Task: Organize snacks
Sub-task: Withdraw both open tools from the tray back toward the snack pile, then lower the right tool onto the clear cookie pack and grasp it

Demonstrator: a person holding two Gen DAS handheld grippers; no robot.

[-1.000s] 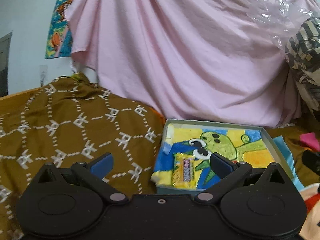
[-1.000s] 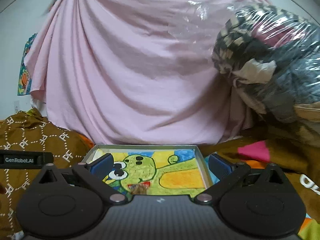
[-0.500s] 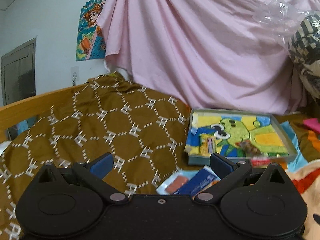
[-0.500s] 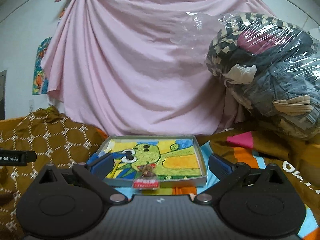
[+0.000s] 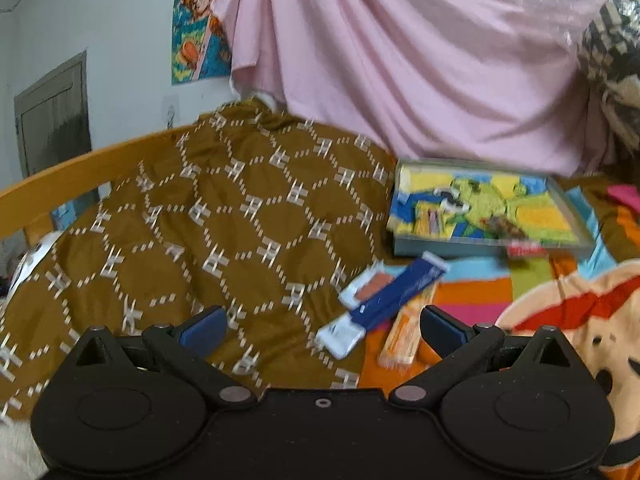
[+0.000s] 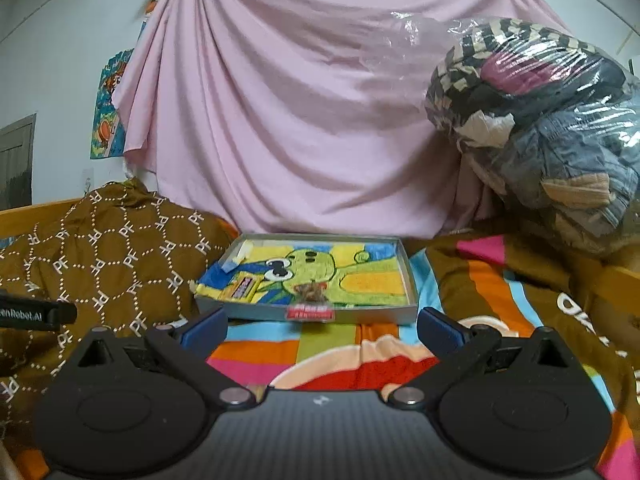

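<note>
Both grippers have drawn back from the tray since a second ago, so more of the bed shows between them and it. With its jaws spread wide and empty, the left gripper (image 5: 322,326) has a blue snack packet (image 5: 394,298), a pale packet (image 5: 366,286) and an orange packet (image 5: 406,334) lying just ahead on the striped blanket (image 5: 472,292), beside the brown patterned cover (image 5: 224,224). Equally spread and empty, the right gripper (image 6: 322,324) faces the grey tray (image 6: 360,314) straight ahead, where a yellow snack (image 6: 242,288) lies inside at the left and a red-labelled packet (image 6: 310,308) overhangs the near rim.
</note>
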